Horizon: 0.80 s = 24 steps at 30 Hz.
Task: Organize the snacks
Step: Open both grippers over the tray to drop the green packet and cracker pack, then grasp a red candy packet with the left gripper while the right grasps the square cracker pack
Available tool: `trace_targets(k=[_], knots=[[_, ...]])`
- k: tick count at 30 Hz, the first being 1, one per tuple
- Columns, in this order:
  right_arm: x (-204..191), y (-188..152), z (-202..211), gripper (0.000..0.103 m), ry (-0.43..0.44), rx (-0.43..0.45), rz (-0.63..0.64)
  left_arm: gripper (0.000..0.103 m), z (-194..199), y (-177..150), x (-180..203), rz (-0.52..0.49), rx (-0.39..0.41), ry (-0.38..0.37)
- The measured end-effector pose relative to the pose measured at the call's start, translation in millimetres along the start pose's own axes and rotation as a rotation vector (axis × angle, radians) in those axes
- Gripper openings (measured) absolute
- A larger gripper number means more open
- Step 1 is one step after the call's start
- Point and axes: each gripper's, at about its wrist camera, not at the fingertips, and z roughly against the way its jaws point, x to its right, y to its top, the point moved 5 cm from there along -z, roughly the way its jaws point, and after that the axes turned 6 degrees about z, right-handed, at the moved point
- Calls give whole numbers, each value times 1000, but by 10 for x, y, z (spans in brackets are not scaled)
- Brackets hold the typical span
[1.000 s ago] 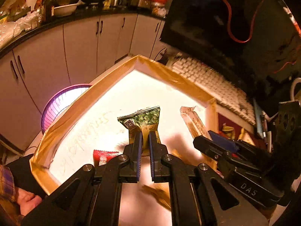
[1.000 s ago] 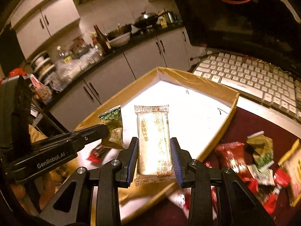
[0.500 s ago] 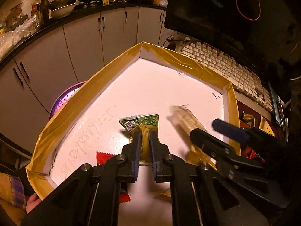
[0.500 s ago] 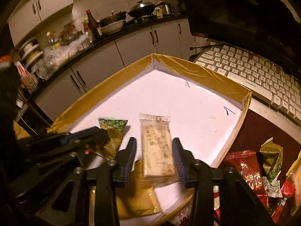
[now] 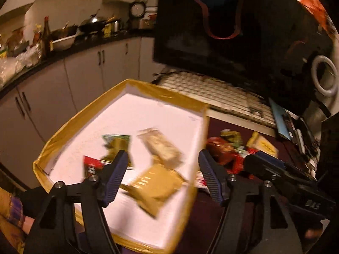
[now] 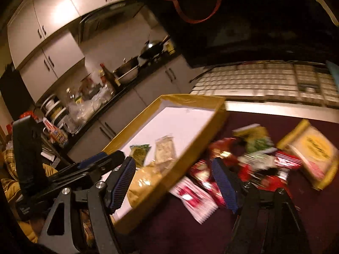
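Both grippers stand wide open with nothing between their fingers. From the left wrist view, the left gripper (image 5: 163, 176) hangs over the near part of a shallow white tray (image 5: 146, 89) whose rim is wrapped in yellow-brown tape. Inside the tray lie four snack packets: a green packet (image 5: 116, 142), a red packet (image 5: 90, 167) partly under it, a pale beige bar packet (image 5: 161, 149), and a golden-brown packet (image 5: 154, 186) nearest the camera, just touching the beige one. All of them are blurred, so their print cannot be read. The right gripper (image 6: 173, 184) is spread over the tray's right-hand rim, its left finger above the tray and its right finger above the dark red counter (image 6: 211, 239). On that counter, just beside the tray, sits a loose pile of snacks (image 6: 243, 165), mostly red and green wrappers, with a red-and-white packet (image 6: 195, 199) at its near edge and a larger yellow bag (image 6: 311, 152) at its far right. A white keyboard (image 6: 264, 80) lies behind the tray and pile, below a dark monitor (image 5: 233, 31). Kitchen cabinets (image 5: 84, 69) with pots on a black worktop fill the background.
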Motion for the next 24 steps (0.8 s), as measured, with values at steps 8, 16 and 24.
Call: trace_targets(k=[8, 16, 24], knots=[[522, -289, 480, 77, -183, -23, -41, 70, 58, -190, 644, -107, -25, -62], [1060, -481, 586, 78, -198, -83, -176, 70, -168, -446, 971, -191, -122, -80], [1262, -531, 637, 77, -207, -72, -219, 70, -313, -496, 908, -155, -169, -87]])
